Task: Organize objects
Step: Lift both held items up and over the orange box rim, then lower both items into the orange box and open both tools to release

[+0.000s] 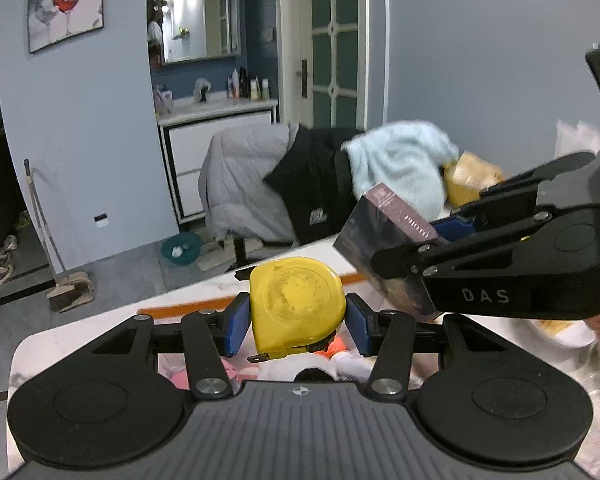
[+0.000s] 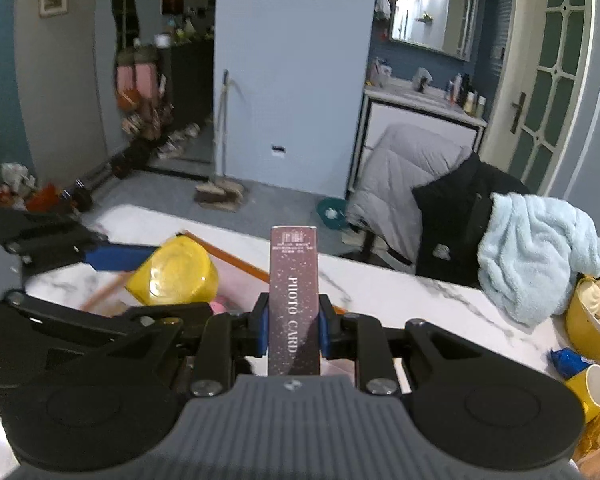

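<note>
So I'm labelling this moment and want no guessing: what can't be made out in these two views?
- Left wrist view: what lies under the tape measure is hidden by the left gripper; only pink and white scraps show.
- Left wrist view: the photo card box is partly covered by the right gripper.
- Right wrist view: the small print atop the box is too small to read.
- Right wrist view: the yellow bowl has blurred contents.

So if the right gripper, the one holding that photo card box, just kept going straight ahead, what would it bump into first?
Probably nothing soon. The right gripper, shut on the photo card box, points across the marble table above its surface. Beyond the far edge, the grey quilted chair looks nearest, though depth is unclear.
</note>
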